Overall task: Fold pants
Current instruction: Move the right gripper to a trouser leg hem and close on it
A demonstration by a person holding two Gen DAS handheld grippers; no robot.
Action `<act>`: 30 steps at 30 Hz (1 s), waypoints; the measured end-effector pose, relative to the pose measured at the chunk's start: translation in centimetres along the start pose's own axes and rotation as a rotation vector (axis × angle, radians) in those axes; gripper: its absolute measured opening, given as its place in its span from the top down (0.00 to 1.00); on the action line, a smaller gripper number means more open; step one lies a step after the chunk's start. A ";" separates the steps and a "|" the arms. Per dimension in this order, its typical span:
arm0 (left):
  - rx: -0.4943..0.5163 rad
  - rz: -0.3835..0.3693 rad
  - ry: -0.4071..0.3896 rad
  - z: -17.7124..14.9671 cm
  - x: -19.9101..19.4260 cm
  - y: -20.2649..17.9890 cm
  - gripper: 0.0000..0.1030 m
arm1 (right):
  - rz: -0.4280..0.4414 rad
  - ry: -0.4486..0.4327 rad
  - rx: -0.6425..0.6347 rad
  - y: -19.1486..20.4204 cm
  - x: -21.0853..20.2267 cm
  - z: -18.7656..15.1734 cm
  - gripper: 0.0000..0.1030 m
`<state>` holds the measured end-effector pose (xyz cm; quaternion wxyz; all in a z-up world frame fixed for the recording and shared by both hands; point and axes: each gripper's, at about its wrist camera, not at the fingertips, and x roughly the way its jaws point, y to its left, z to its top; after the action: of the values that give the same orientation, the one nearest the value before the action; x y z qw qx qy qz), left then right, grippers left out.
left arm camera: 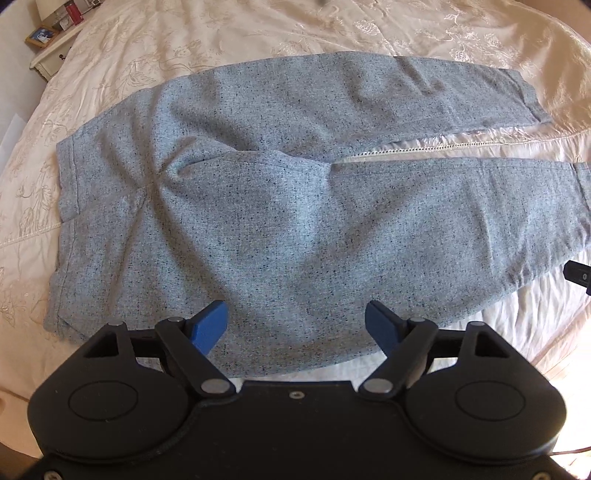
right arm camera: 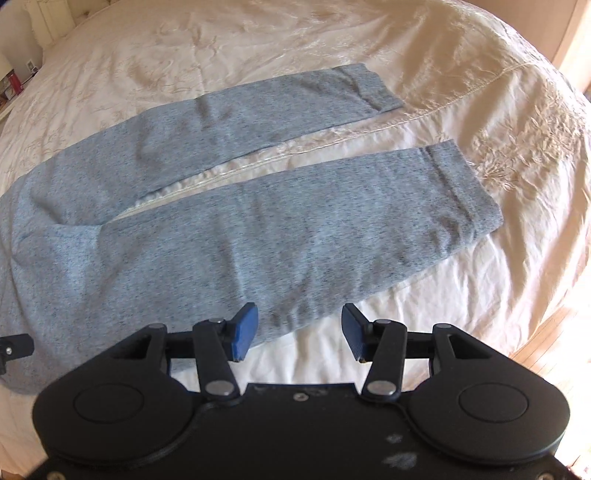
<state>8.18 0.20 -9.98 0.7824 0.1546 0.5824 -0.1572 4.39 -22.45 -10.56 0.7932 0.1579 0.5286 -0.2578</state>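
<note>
1. While the pants are lying flat on the bed, their waistband is pointing toward the left of the left wrist view and both legs are running off toward the right.
2. Grey speckled fabric is spreading in two separate legs; a narrow strip of cream bedspread is showing between them, widening toward the cuffs.
3. Left gripper is hovering over the near edge of the pants close to the waist end, its blue fingers spread wide apart and gripping nothing.
4. Right gripper is hovering at the near edge of the closer leg, partway along it; its blue fingers are likewise standing apart, released, with no cloth between them.
5. Whether either set of fingertips is touching the fabric cannot be told.
6. Cuffs are lying flat at the far right, the farther one well apart from the nearer one.
7. Beyond the bed, a bedside table is carrying a framed picture and a few small items too blurred to identify.
</note>
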 end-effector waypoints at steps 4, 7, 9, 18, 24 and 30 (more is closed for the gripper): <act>-0.080 0.012 0.000 0.2 0.3 -2.2 0.20 | -0.064 -0.003 0.084 -7.1 2.5 1.5 0.50; -0.125 0.035 -0.002 0.2 0.7 -4.5 0.20 | -0.097 -0.008 0.155 -11.9 4.1 2.7 0.49; -0.135 0.052 0.006 0.3 1.0 -5.9 0.20 | -0.101 -0.005 0.173 -14.7 5.1 3.8 0.49; -0.157 0.085 0.028 0.0 1.9 -10.5 0.20 | -0.060 -0.035 -0.014 -20.0 9.7 9.6 0.48; -0.178 0.132 0.018 -0.6 2.1 -10.3 0.20 | 0.025 0.101 -0.106 -21.3 14.7 12.0 0.46; -0.181 0.174 0.010 -1.5 3.5 -8.6 0.20 | 0.143 0.156 -0.106 -20.8 14.5 13.1 0.93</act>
<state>4.14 -7.17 -14.30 0.8010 0.1340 0.5824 -0.0347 6.75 -49.84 -18.30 0.7733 0.1729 0.5889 -0.1591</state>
